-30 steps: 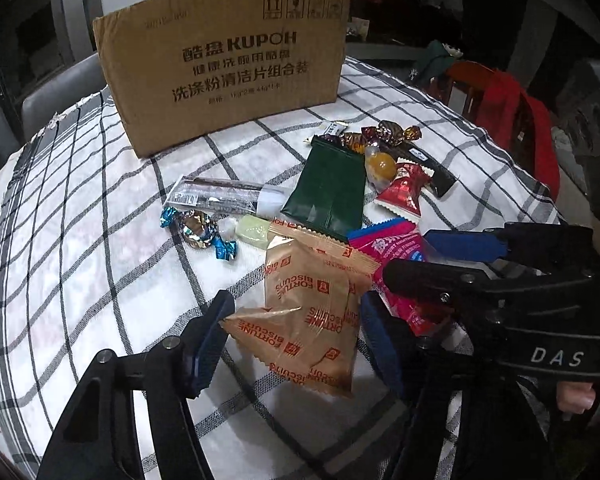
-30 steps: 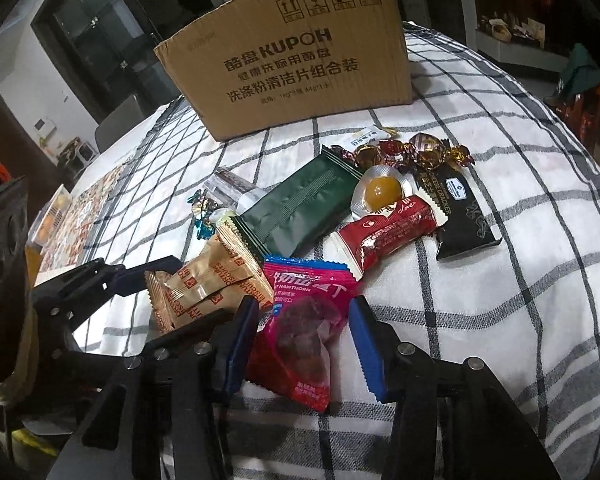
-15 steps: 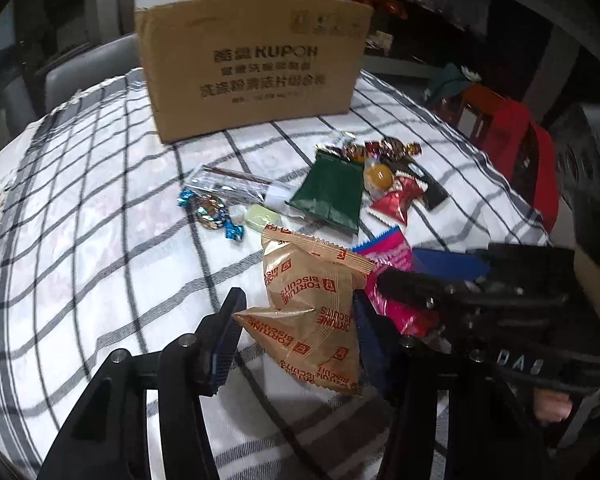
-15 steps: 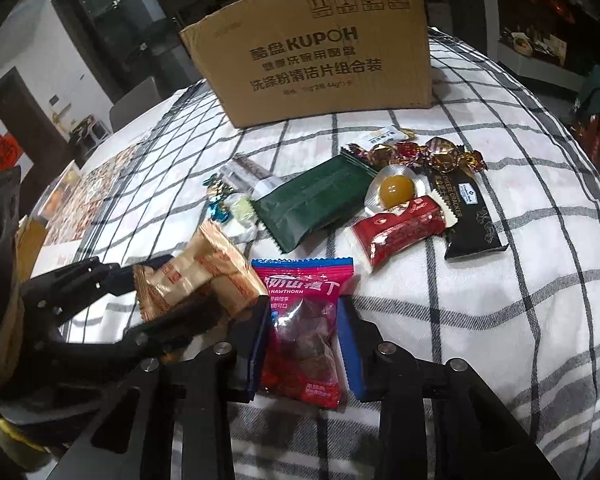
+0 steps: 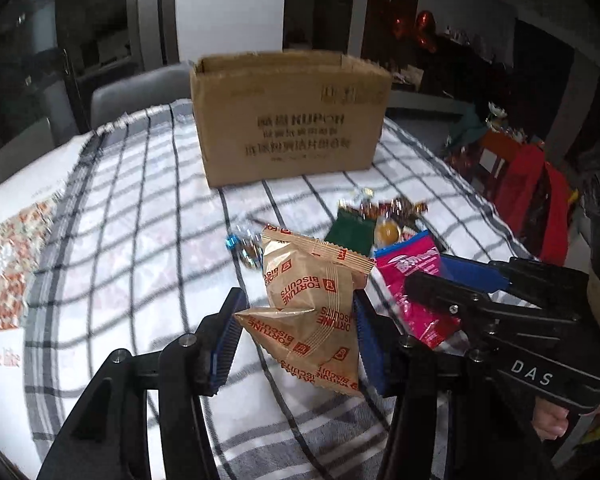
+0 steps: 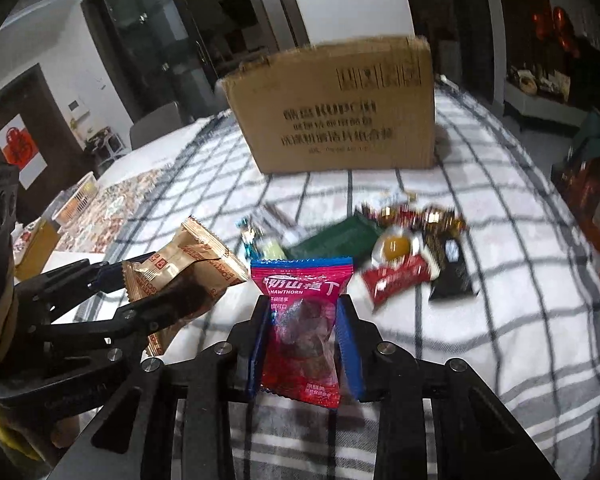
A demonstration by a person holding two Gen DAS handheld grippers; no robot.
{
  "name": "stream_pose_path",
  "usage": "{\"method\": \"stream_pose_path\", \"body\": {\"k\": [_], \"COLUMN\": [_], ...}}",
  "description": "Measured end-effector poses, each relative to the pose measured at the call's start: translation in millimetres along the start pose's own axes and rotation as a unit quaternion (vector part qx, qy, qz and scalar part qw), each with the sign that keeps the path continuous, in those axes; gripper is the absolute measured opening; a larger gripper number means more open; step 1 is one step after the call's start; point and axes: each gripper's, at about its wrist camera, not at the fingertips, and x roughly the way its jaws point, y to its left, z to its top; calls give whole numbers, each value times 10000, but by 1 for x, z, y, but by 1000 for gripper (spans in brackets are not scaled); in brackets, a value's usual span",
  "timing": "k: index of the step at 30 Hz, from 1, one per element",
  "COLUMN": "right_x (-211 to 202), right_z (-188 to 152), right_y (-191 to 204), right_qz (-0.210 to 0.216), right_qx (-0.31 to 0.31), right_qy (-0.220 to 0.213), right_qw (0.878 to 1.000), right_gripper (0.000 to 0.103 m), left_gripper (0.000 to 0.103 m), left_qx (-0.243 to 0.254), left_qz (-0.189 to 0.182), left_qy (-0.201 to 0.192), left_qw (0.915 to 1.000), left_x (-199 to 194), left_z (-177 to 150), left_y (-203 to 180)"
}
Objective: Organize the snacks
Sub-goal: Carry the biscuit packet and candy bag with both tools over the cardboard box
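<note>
Tan biscuit packet (image 5: 316, 300), pink hawthorn packet (image 6: 302, 320), black-checked white tablecloth (image 5: 140, 240).

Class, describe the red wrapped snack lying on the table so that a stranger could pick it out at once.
Start at the cardboard box on the checked tablecloth, then come forward to the loose snack cluster. The red wrapped snack lies at its near edge, just below the orange sweet and left of the black packet. It alone there is glossy red.
</note>
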Motion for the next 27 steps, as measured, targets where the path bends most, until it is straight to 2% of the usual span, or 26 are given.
{"method": "stream_pose_path", "body": {"k": [7, 14, 20, 27], "right_x": [-24, -38, -40, -32], "right_z": [36, 84, 122, 166], "right_y": [-5, -12, -15, -22], "right_qz": [-102, -226, -297, -361], "right_qx": [-108, -160, -301, -426], "right_qy": [-571, -1114, -1383, -1337], "right_qw": [9983, 9934, 9895, 9894], "right_gripper": [33, 33, 33, 33], "left_gripper": [52, 52, 52, 52], "left_qx": [139, 87, 89, 71], "left_qz": [223, 235, 257, 227], "left_qy": [-589, -975, -1186, -1242], "left_qw": [9979, 9949, 9926, 9920], "left_x": [-26, -35, -33, -23], "left_z": [34, 78, 119, 166], "left_y": [-2, 4, 11, 21]}}
